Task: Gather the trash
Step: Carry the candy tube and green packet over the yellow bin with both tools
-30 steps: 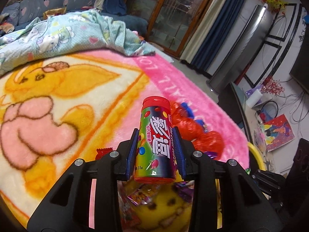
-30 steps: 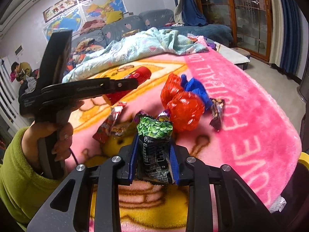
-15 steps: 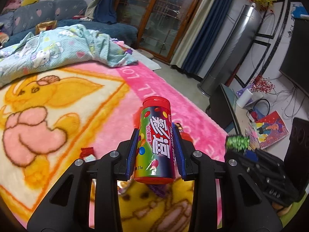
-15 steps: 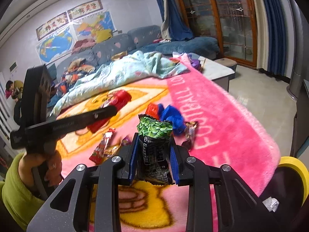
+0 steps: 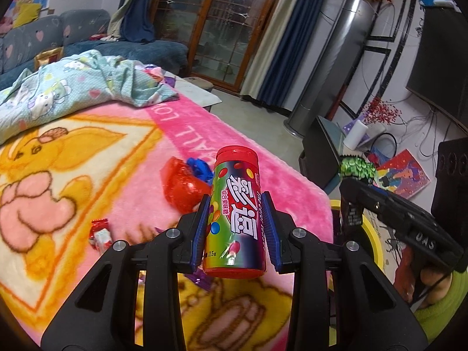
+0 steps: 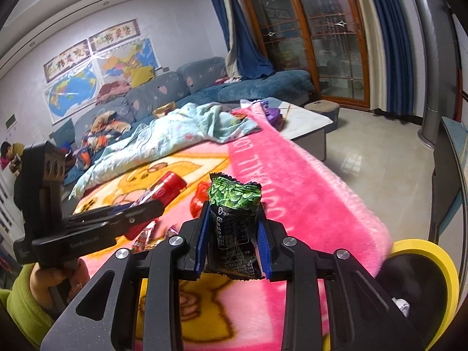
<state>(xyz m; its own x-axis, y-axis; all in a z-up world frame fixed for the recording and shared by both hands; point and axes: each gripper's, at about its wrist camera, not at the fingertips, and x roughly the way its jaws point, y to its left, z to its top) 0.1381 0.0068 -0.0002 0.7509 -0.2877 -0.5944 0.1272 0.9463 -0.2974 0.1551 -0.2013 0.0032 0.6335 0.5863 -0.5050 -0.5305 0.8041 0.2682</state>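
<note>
**Both grippers loaded, bin off the lower right**

Between the blue pads of the left gripper [image 5: 236,228], at lower centre of the left wrist view, a Skittles candy tube [image 5: 237,213], clamped at mid-body, long axis upright along the fingers, red cap topmost. Between the pads of the right gripper [image 6: 234,234], at lower centre of the right wrist view, a crumpled green-and-black snack wrapper [image 6: 235,225], pinched at its sides, serrated green edge uppermost.

Beyond the tube, on the pink plush blanket [image 5: 263,172]: a red crinkled wrapper [image 5: 182,185] touching a blue one [image 5: 200,168] just behind it, a small red-and-white candy packet [image 5: 101,234] at left, a purple scrap [image 5: 201,279] directly under the pads.

Off the blanket's edge, lower right of the right wrist view: yellow-rimmed bin [image 6: 421,251], dark inside, a white scrap visible within. Nearer the right gripper, by the look of it; same rim showing at right of the left wrist view, past the other gripper. Probable next move: carry to the right and down, wrapper first, tube after. Looser grip on the wrapper likely to matter, being soft and light.
</note>
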